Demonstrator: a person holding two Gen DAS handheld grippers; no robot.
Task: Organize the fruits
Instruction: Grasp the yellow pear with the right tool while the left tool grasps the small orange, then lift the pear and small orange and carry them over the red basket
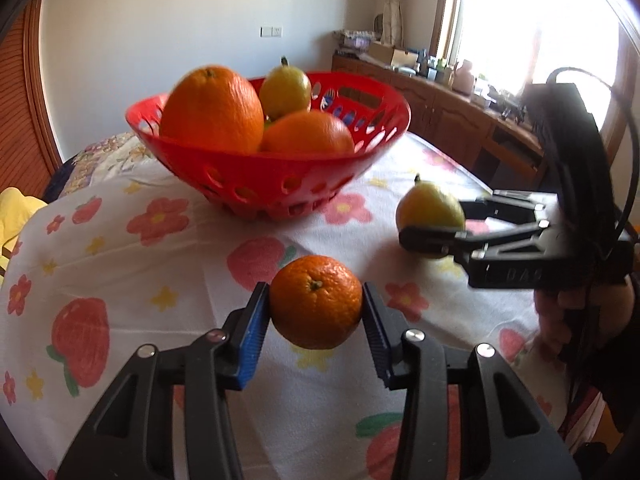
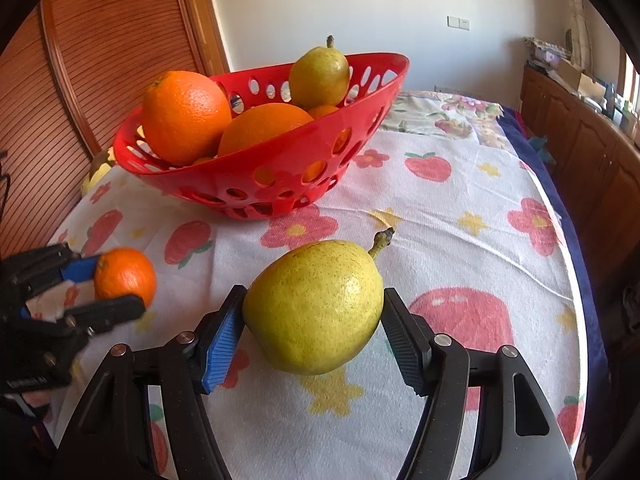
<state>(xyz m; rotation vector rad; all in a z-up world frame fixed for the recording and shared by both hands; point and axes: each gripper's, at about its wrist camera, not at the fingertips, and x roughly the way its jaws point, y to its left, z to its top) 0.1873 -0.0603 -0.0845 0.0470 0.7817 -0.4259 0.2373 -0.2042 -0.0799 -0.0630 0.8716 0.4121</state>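
My left gripper point(image 1: 316, 310) is shut on a small orange tangerine point(image 1: 316, 302), held just above the flowered cloth; it also shows in the right wrist view point(image 2: 126, 276). My right gripper point(image 2: 314, 316) is shut on a yellow-green pear point(image 2: 314, 306), stem pointing up right; the pear also shows in the left wrist view point(image 1: 430, 210). A red perforated basket point(image 1: 240, 168) stands beyond both, holding two large oranges point(image 1: 212, 108) and a pear point(image 1: 285, 88). In the right wrist view the basket point(image 2: 288, 156) sits up left of the held pear.
The table wears a white cloth with strawberries and flowers point(image 2: 460, 208). A wooden louvred door point(image 2: 80, 80) is behind the basket. A wooden cabinet with clutter point(image 1: 440, 96) runs along the window wall. A yellow object point(image 1: 16, 208) lies off the left edge.
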